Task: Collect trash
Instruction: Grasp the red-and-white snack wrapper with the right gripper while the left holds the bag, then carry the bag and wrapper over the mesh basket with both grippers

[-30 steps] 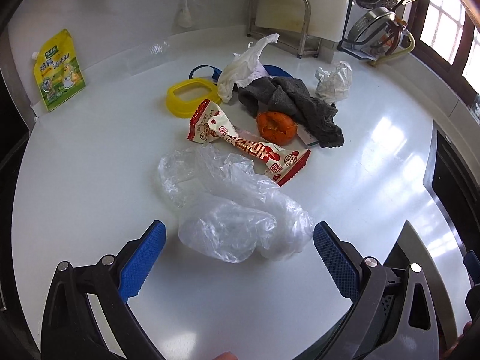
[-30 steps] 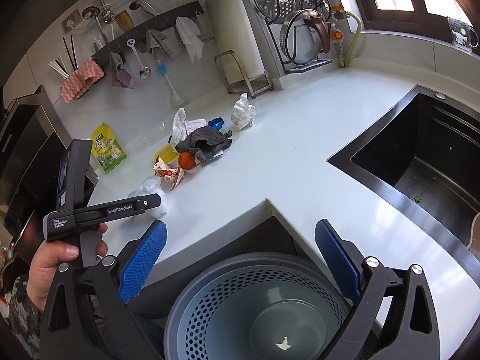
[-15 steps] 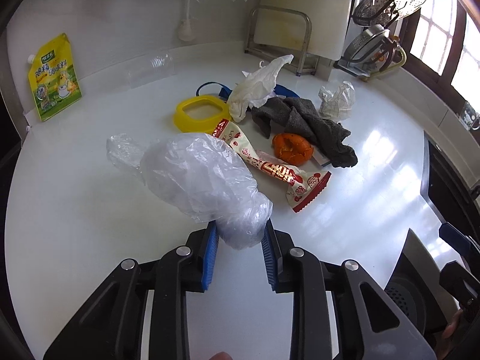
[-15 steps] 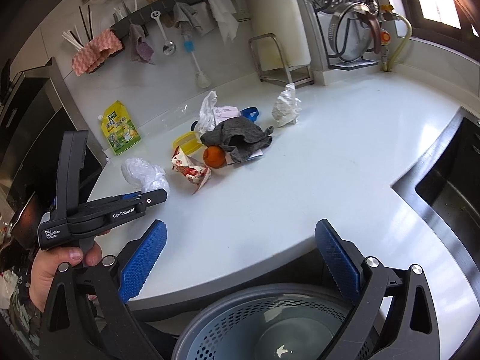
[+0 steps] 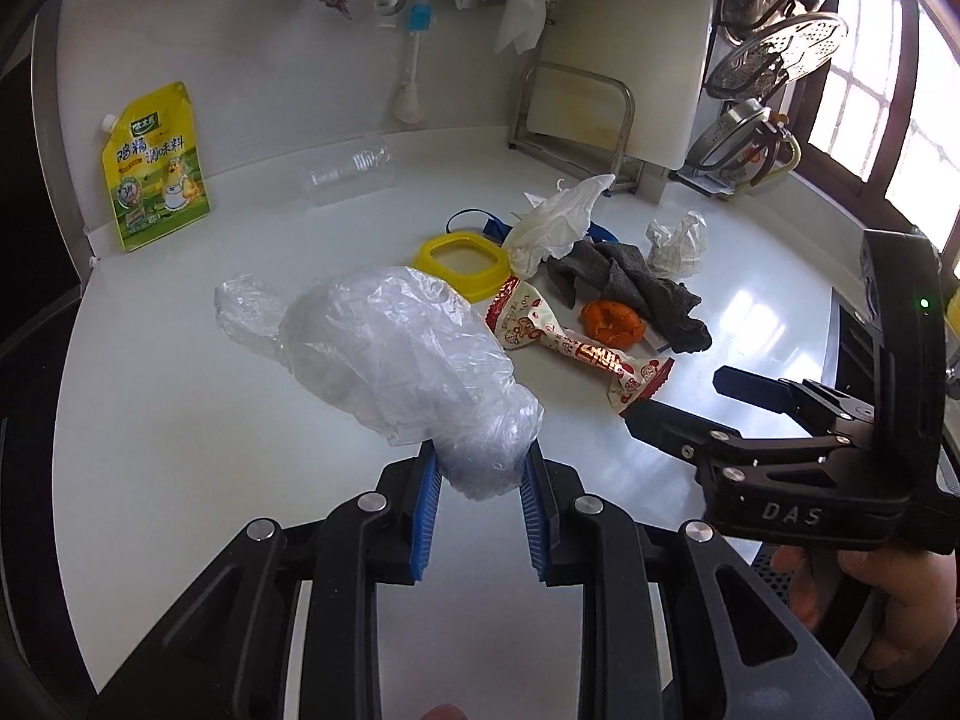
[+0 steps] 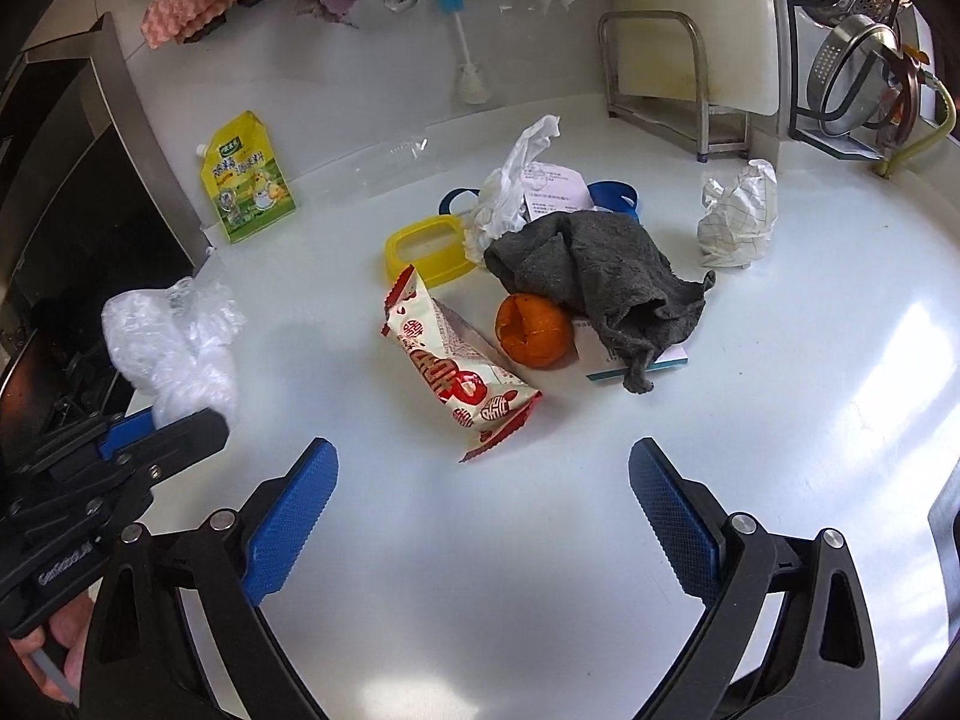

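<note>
My left gripper (image 5: 480,474) is shut on a crumpled clear plastic bag (image 5: 396,354), which hangs lifted above the white counter (image 5: 180,450). In the right wrist view the same bag (image 6: 174,348) sits in the left gripper (image 6: 162,426) at the left edge. My right gripper (image 6: 480,510) stands open and holds nothing, just in front of a red-and-white snack wrapper (image 6: 456,372). Behind the wrapper lie an orange peel (image 6: 531,330), a grey rag (image 6: 594,276), a white tissue (image 6: 510,192) and a crumpled paper ball (image 6: 738,216).
A yellow lid ring (image 6: 426,249), blue bands (image 6: 612,195) and a small box under the rag (image 6: 636,366) lie in the pile. A yellow seasoning pouch (image 6: 246,180) leans on the back wall. A metal rack (image 6: 660,78) and a strainer (image 6: 858,78) stand at the back right.
My left gripper closed on the plastic bag and lifted it off the counter. My right gripper swung away from the grey bin and now faces the trash pile.
</note>
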The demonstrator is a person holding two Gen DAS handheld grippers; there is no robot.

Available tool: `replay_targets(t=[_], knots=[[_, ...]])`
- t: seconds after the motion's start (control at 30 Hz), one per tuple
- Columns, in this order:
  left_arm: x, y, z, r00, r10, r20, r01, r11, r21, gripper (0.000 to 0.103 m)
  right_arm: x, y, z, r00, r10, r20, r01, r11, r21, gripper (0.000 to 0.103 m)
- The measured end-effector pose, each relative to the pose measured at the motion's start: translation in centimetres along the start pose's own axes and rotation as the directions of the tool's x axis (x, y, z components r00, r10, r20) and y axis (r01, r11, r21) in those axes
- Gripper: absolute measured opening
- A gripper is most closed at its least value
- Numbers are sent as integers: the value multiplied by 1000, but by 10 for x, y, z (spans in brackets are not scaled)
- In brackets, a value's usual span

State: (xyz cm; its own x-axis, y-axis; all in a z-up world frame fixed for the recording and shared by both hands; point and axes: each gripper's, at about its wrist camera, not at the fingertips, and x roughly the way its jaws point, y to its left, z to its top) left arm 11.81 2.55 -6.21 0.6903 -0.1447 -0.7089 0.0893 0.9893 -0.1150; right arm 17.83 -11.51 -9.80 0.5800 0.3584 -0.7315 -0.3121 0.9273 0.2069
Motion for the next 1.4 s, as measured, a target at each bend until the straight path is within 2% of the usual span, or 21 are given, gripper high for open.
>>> replay_targets(t=[0.17, 0.23, 0.3, 0.37, 0.4, 0.43, 0.53, 0.83, 1.07, 1.4], knots=[[-2, 11, -4, 1000, 3, 3, -3, 1000, -9, 24, 21, 7, 10, 998, -53, -23, 53, 998, -24, 90], [-3, 15, -4, 1000, 3, 6, -3, 1000, -17, 24, 32, 7, 13, 996, -73, -45, 72, 997, -35, 82], [-3, 19, -5, 1000, 4, 7, -4, 1000, -24, 24, 40, 10, 14, 994, -102, -50, 99, 994, -55, 67], [-3, 25, -6, 1000, 7, 4, -7, 999, -33, 25, 42, 12, 16, 993, -112, -43, 109, 992, -61, 61], [-3, 26, -6, 1000, 11, 3, -11, 999, -34, 25, 42, 11, 17, 994, -101, -42, 99, 994, -53, 49], [-3, 28, -7, 1000, 14, 3, -14, 999, -39, 25, 43, 11, 19, 995, -94, -45, 92, 994, -51, 33], [-4, 33, -9, 1000, 14, 4, -14, 998, -55, 25, 38, 13, 18, 997, -72, -34, 70, 996, -52, 28], [-24, 21, -15, 999, 19, 37, -18, 1000, -22, 24, -12, 14, 3, 999, -2, 48, 3, 1000, -14, 26], [-46, 10, -19, 998, 25, 60, -24, 1000, -19, 24, -62, 7, -20, 993, 7, 117, -10, 1000, 21, 26], [-74, -23, -36, 998, 10, 68, -12, 999, 33, 24, -136, -20, -84, 985, -19, 173, 4, 996, 87, 26]])
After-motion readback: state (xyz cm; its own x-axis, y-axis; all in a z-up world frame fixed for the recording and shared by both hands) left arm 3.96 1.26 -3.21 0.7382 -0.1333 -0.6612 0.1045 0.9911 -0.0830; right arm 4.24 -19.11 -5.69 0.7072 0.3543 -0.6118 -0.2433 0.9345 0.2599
